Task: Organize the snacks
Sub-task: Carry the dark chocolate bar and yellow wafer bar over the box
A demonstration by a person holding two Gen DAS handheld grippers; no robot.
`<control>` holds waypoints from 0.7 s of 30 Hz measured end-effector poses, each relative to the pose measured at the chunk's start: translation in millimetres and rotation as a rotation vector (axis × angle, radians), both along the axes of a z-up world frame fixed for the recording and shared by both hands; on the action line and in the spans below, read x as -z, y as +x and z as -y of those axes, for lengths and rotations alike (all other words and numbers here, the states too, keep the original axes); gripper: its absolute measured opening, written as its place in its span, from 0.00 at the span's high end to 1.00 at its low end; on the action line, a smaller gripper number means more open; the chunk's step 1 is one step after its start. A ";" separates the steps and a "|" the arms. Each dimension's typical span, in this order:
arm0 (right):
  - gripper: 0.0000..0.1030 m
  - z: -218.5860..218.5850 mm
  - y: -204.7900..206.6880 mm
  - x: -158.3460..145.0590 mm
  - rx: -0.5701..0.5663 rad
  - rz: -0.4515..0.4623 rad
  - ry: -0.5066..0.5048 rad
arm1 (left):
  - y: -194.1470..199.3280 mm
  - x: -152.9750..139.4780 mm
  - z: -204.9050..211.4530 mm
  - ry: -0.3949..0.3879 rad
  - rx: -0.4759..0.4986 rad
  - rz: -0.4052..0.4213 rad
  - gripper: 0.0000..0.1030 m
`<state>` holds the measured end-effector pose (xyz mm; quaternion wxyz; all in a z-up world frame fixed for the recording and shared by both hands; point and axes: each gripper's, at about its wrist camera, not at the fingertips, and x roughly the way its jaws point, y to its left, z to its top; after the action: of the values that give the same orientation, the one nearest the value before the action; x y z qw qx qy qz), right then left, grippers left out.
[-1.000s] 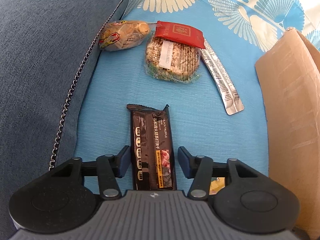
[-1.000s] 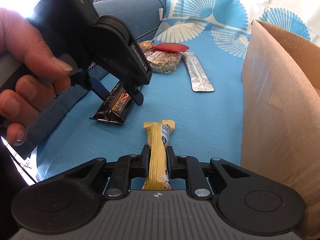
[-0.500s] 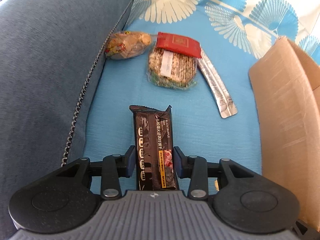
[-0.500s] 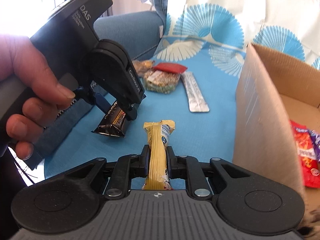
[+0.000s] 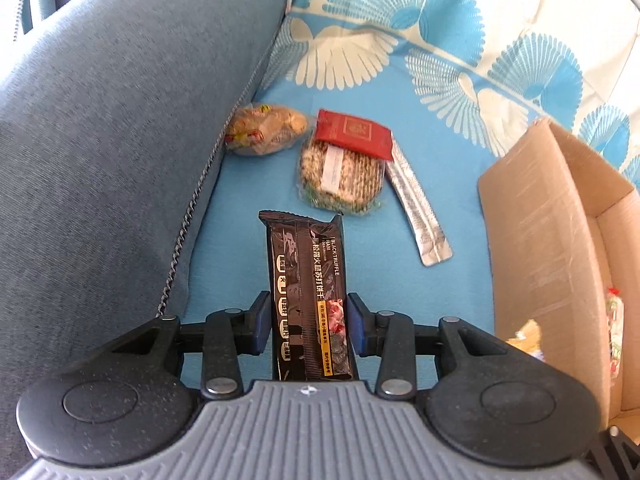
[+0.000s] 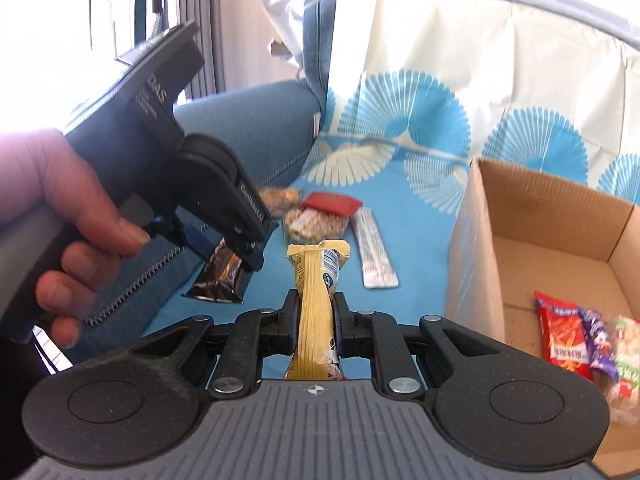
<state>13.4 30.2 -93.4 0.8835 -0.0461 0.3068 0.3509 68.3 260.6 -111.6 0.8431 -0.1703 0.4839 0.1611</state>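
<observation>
My left gripper (image 5: 310, 314) is shut on a black cracker packet (image 5: 306, 280), lifted off the blue cloth; the same packet (image 6: 220, 276) hangs from that gripper in the right wrist view, held by a hand (image 6: 60, 216). Between the pads of my right gripper (image 6: 316, 308) sits a yellow snack stick (image 6: 316, 292), gripped and raised above the cloth. A cardboard box (image 6: 560, 216) stands open on the right with several snack packs (image 6: 580, 344) inside. On the cloth lie a tan cookie bag (image 5: 266, 130), a red packet (image 5: 352, 134) on a clear cracker pack (image 5: 340, 178), and a silver sachet (image 5: 420, 212).
A blue sofa cushion (image 5: 100, 140) with a zipper seam borders the cloth on the left. The box wall (image 5: 532, 240) rises close to the right of both grippers. A patterned fan-print cover (image 6: 420, 100) hangs behind.
The left gripper closed on the black packet and lifted it. Both grippers rose, and the box's inside with its snack packs came into sight.
</observation>
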 end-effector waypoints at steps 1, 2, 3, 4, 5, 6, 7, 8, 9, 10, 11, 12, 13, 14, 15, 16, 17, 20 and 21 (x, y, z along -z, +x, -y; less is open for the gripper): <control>0.84 1.9 0.6 -4.1 0.001 0.008 0.008 | -1.1 -2.2 0.0 0.003 -0.006 0.012 0.58; 0.84 4.6 1.8 -8.9 0.006 0.017 0.019 | -2.1 -4.2 -0.4 0.004 -0.012 0.025 0.58; 0.84 7.9 3.7 -14.8 0.012 0.023 0.033 | -2.7 -6.0 -1.1 0.003 -0.017 0.036 0.58; 0.84 11.9 6.3 -21.7 0.020 0.032 0.047 | -3.1 -7.8 -1.7 0.002 -0.022 0.046 0.58; 0.84 16.7 10.2 -29.6 0.031 0.043 0.063 | -4.2 -10.1 -2.5 0.002 -0.028 0.058 0.58; 0.84 22.2 14.4 -38.0 0.043 0.056 0.079 | -4.7 -12.3 -2.8 0.004 -0.032 0.070 0.58; 0.84 28.3 19.8 -47.0 0.058 0.071 0.097 | -5.2 -14.8 -2.3 0.007 -0.035 0.084 0.58; 0.84 35.6 25.7 -56.1 0.076 0.086 0.114 | -5.0 -17.8 -1.1 0.013 -0.034 0.100 0.58; 0.84 44.3 31.8 -65.0 0.096 0.099 0.133 | -4.8 -20.9 0.4 0.021 -0.032 0.118 0.58; 0.84 54.4 39.1 -73.7 0.118 0.108 0.153 | -4.7 -23.7 2.1 0.029 -0.029 0.135 0.58; 0.84 63.4 45.3 -81.3 0.137 0.120 0.168 | -4.2 -26.8 4.4 0.039 -0.025 0.153 0.58; 0.84 73.0 53.7 -88.0 0.157 0.136 0.175 | -3.9 -29.4 6.7 0.046 -0.022 0.169 0.58; 0.84 82.9 62.0 -93.9 0.175 0.152 0.178 | -3.5 -31.8 8.4 0.050 -0.021 0.186 0.58; 0.84 91.9 68.7 -98.3 0.189 0.167 0.177 | -2.5 -34.4 11.0 0.051 -0.018 0.204 0.58; 0.84 102.6 76.0 -101.2 0.207 0.180 0.173 | -1.4 -36.7 13.6 0.052 -0.015 0.219 0.58; 0.84 114.5 83.0 -101.8 0.225 0.188 0.166 | -0.4 -38.9 16.0 0.054 -0.013 0.233 0.58; 0.84 123.4 89.7 -99.8 0.241 0.192 0.157 | 0.9 -41.2 19.4 0.055 -0.012 0.249 0.58; 0.84 150.7 108.5 -77.4 0.326 0.164 0.138 | 4.3 -48.3 32.4 0.069 0.003 0.290 0.58; 0.84 159.2 111.3 -70.5 0.351 0.145 0.141 | 5.6 -50.7 37.3 0.074 0.011 0.301 0.58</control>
<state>124.7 -129.1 -22.9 0.9519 0.0451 0.2203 0.2082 73.9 223.3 -60.9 0.9127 -0.1589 0.3466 0.1467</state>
